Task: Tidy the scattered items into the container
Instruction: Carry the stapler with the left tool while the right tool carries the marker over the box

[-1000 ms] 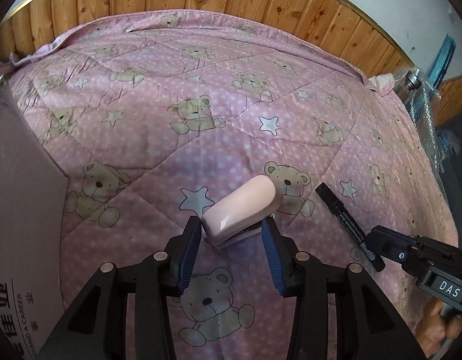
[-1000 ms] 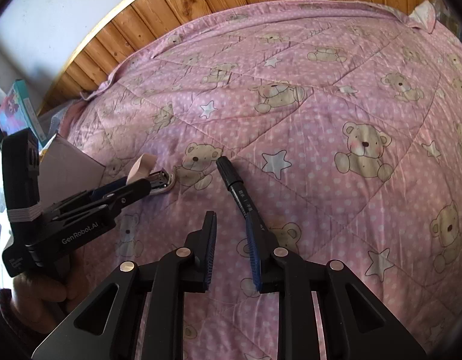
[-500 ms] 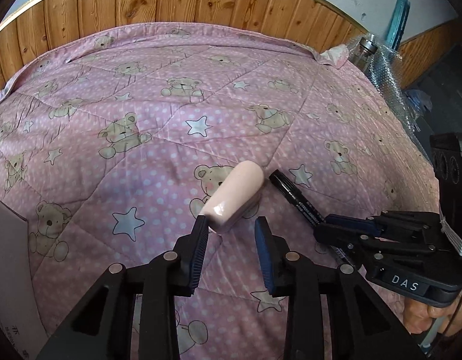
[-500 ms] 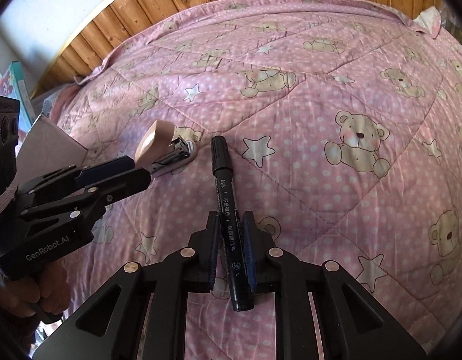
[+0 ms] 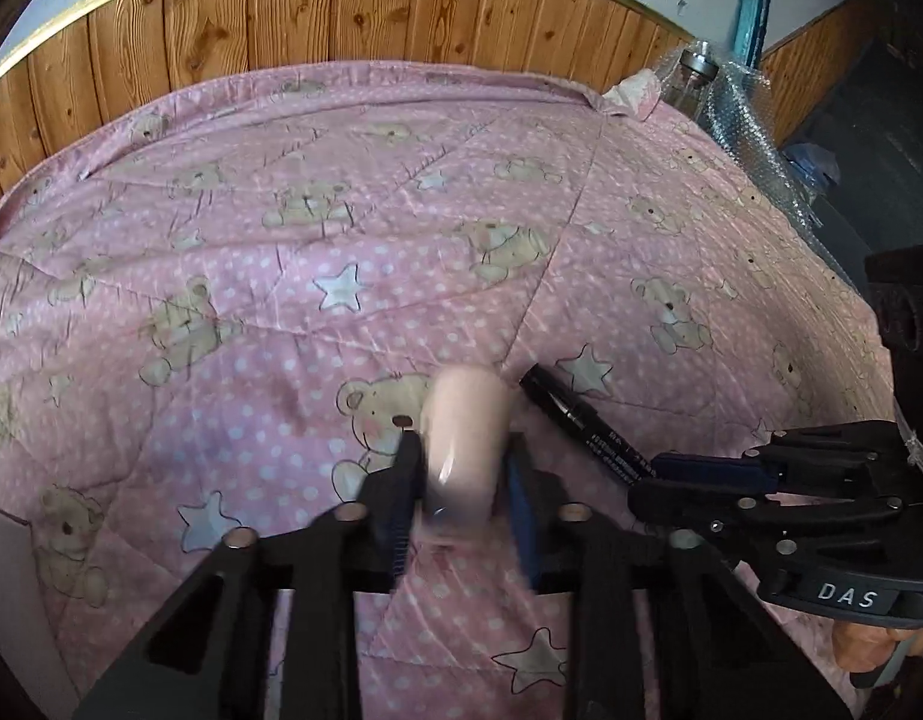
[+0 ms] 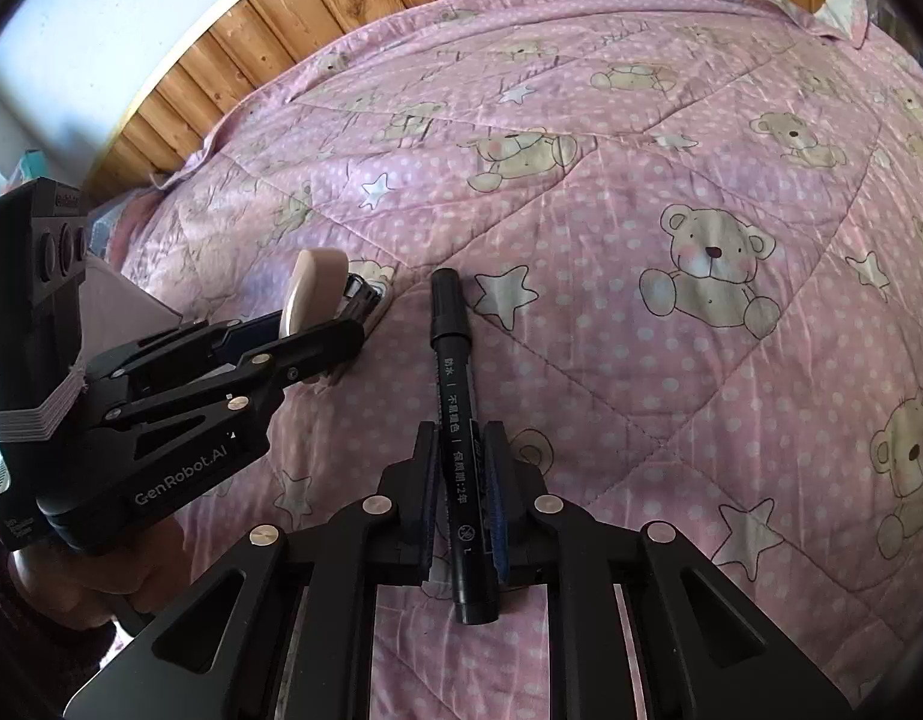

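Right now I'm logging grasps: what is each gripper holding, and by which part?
Left gripper: the pink stapler, fingers on the sides of its near end. Right gripper: the black marker, gripped on its barrel, toward the rear end.

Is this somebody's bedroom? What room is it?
Probably a bedroom. A pink quilt printed with teddy bears and stars covers what looks like a bed, and wooden wall panelling runs behind it like a headboard.
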{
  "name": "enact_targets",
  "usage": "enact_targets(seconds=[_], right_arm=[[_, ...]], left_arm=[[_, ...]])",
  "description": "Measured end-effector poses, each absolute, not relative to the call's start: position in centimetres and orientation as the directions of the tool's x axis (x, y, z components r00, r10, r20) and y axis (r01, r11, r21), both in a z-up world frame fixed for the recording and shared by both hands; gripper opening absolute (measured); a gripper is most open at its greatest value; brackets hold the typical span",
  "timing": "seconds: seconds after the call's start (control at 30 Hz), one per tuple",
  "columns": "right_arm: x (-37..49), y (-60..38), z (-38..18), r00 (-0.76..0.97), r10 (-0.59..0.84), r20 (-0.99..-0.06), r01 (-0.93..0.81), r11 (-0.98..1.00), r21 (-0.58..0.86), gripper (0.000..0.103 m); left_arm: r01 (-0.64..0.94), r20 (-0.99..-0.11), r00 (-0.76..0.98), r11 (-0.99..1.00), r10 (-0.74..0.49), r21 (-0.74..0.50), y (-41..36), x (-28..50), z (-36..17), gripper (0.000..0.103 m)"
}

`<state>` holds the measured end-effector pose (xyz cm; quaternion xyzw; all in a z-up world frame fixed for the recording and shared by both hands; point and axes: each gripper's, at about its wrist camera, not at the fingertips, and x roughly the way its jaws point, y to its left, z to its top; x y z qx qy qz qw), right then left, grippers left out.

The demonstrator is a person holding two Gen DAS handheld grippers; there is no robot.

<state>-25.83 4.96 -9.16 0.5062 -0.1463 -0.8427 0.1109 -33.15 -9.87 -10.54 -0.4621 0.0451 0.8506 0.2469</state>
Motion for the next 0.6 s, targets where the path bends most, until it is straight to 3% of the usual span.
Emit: enact_targets(seconds=[0.27,0.6], right_arm=[[-23.8,4.2,-7.6,-0.477,-0.351,-0.806,0.039,-0.924,0.38,0.014],[-19.9,1.6,-4.5,-0.489,-0.405,-0.773,0.077,-0.902,0.424,0.014]], left_arm=[[-0.371,-0.797,-0.445,-0.894,0.409,-0.252,-11.4,-31.1,-9.2,0.024],[-0.322,-0.774,-0.481,-0.904,0.413,-0.282,-13.8,-24.6,-4.7,0.024]])
